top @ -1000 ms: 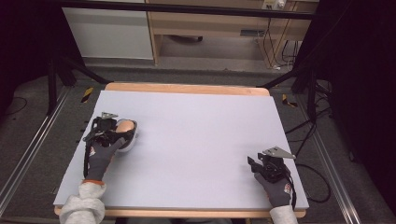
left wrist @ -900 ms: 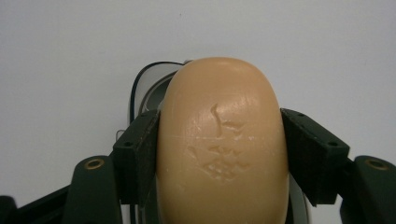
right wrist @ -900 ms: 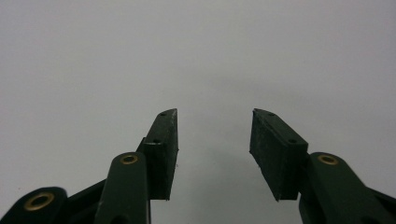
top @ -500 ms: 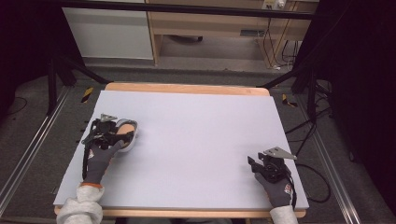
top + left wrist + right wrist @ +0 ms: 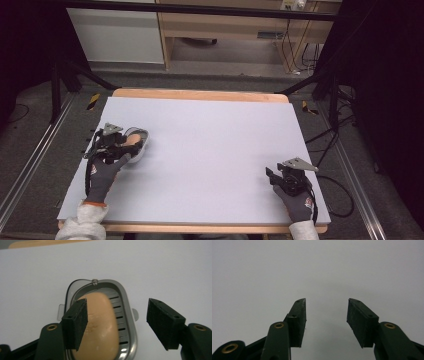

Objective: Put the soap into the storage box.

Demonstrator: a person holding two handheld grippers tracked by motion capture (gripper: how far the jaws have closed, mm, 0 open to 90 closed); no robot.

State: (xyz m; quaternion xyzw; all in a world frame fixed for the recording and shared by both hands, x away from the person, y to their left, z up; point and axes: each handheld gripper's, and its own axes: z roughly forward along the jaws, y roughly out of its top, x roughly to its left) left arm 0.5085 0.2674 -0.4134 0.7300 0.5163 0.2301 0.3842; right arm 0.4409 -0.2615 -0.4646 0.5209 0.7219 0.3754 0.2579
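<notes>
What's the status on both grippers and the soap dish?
Left gripper open, jaws over soap in metal dish. Right gripper open, nothing between jaws. Nothing in the way.

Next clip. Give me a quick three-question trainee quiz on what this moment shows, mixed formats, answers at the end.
1. True or false: the left claw is clamped shut on the soap.
2. What does the soap rest in? A) a glass bowl B) a slotted metal dish C) a cardboard box
3. Fill in: the right claw is open, with nothing but bare ____ between its jaws.

Key
1. False: its jaws stand apart over the soap.
2. B, the slotted metal dish.
3. table.
</notes>
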